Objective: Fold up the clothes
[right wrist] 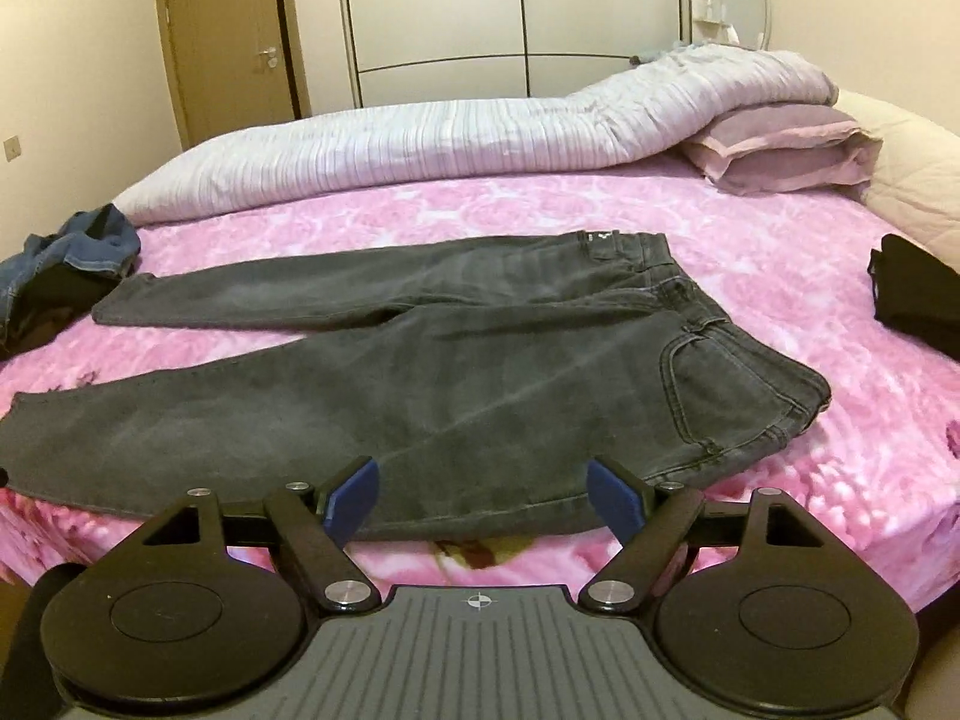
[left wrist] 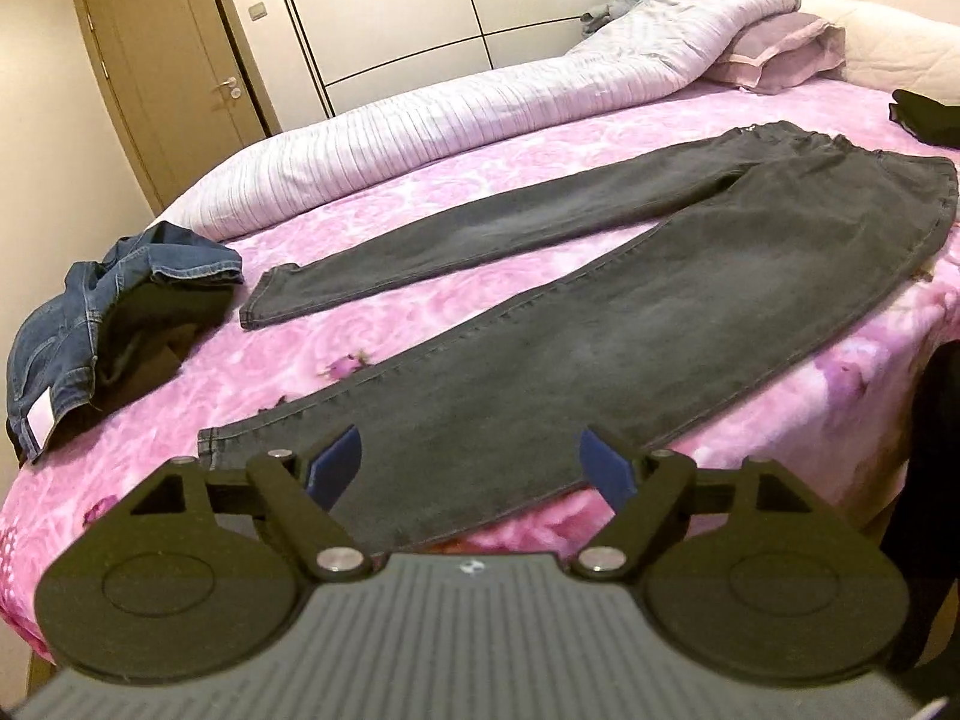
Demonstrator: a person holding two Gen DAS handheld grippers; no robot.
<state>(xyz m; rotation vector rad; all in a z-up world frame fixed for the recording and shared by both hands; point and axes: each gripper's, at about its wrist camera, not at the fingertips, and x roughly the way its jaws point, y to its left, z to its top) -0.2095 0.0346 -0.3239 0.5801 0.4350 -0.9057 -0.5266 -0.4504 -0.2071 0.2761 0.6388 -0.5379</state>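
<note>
Right wrist view: the grey jeans (right wrist: 456, 372) lie flat on the pink bed (right wrist: 780, 276), legs spread apart, likely laid out ready to fold. The right claw (right wrist: 483, 495) hangs just over the near edge of the jeans, wide apart and holding nothing. The left claw (left wrist: 471, 468) is wide apart too, near one leg's end. Blue jeans (left wrist: 90, 312) sit crumpled well off to the left.

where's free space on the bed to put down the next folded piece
Free: the pink bedspread between the grey jeans waistband, pillow and black garment; also a strip between jeans and rolled duvet. Crowded: the left end, by the blue denim pile.
</note>
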